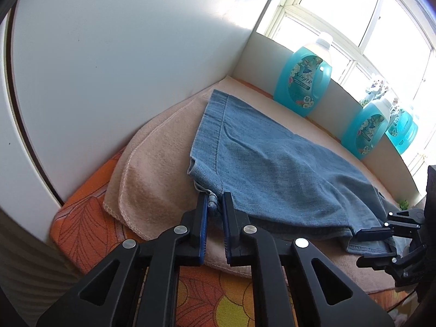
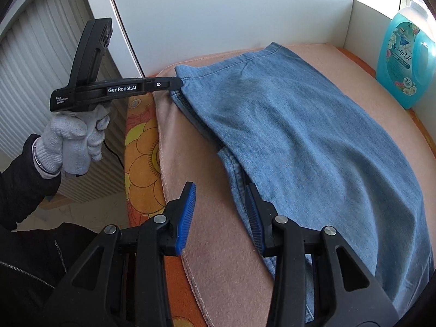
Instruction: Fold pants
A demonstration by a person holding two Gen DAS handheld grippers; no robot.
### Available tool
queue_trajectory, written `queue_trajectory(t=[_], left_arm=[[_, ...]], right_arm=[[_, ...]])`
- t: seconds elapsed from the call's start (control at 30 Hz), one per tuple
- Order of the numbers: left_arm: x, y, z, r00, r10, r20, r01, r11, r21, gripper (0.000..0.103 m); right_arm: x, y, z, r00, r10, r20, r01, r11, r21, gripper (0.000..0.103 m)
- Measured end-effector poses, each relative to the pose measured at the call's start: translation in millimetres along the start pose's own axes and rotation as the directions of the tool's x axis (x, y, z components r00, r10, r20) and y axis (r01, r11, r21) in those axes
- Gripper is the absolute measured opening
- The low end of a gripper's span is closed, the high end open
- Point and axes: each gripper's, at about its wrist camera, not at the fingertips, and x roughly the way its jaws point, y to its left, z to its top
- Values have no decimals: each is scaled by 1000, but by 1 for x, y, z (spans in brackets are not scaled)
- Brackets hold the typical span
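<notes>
Lying across a peach blanket [image 2: 218,245] is a pair of light blue denim pants [image 2: 313,141], spread flat with soft creases and its layers stacked one over another. The blanket covers an orange flower-patterned pad [image 2: 141,169] that shows along the near left edge. White panels [image 2: 218,13] close off the far side, and a ribbed white radiator [image 2: 41,62] stands to the left.

The left gripper [image 1: 215,204] has its blue pads pinched together on a small bunched fold at the near left corner of the pants, so it is clamped on the denim. From the right wrist view this same tool reaches in from the left, its tip at the far left corner of the cloth, held by a hand in a grey knit glove [image 2: 73,139] with a dark sleeve [image 2: 24,179] behind it.

The right gripper [image 2: 220,207] has its jaws parted. The left finger is above bare blanket; the right finger lies right at the near left edge of the pants, beside a doubled seam. Whether that pad actually touches the cloth is hard to say from here, but nothing is pinched between the two.

A turquoise detergent bottle [image 1: 302,73] with a white cap stands at the far right below a bright window [image 1: 354,13]. Two more similar bottles [image 1: 368,128] stand farther along the sill to its right, well clear of the pants.
</notes>
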Motion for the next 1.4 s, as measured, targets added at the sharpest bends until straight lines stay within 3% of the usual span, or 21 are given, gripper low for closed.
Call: queue_trajectory(t=[0.1,0.2,0.3,0.5,0.57,0.6,0.7,0.8,0.9,0.97,1.0,1.07,1.2,1.3,1.4], left_arm=[[1,1,-1,1000,-10,-20,10,1000,1,8],[3,9,-4,999,-4,-47,2,1000,-31,17],[2,11,-8,999,-18,-41,17,999,-34,19],[0,-2,-6,1000,9,1,-9,1000,25,6],[-6,-1,0,999,11,31,-11,1000,21,5],[-9,0,4,999,18,48,-19,1000,18,5],[-19,5,15,995,37,92,-39,999,20,5],[-21,10,21,992,65,110,-69,997,33,5],[-9,15,12,993,88,73,-91,995,38,5],[-1,13,3,990,130,56,-134,988,75,5],[0,14,1,988,141,60,-146,987,75,6],[0,17,0,988,141,57,-145,988,59,9],[-13,16,5,974,205,99,-213,973,87,14],[-26,15,8,972,205,116,-217,971,103,14],[-35,1,8,981,161,105,-176,972,156,19]], right_arm=[[11,2,-2,999,-49,-16,48,999,-15,38],[16,3,-1,997,-76,-13,76,997,-30,39],[16,3,2,996,-92,-3,92,995,-36,38],[23,-2,6,995,-103,-5,103,995,-3,38],[25,-3,8,995,-102,-5,102,995,13,28],[25,-3,9,995,-98,-7,99,995,21,11],[20,-2,15,995,-99,22,98,994,38,8],[19,2,21,995,-92,30,91,996,25,8],[30,6,15,995,-95,-2,96,995,10,9],[26,8,8,997,-77,9,77,997,23,17],[22,8,5,999,-30,16,30,999,40,22],[8,7,-5,999,8,52,-12,996,83,24],[-21,-5,-35,994,-29,107,9,984,178,27],[-45,-26,-65,988,-69,137,27,957,290,28],[-68,-47,-99,978,-152,140,85,914,396,32]])
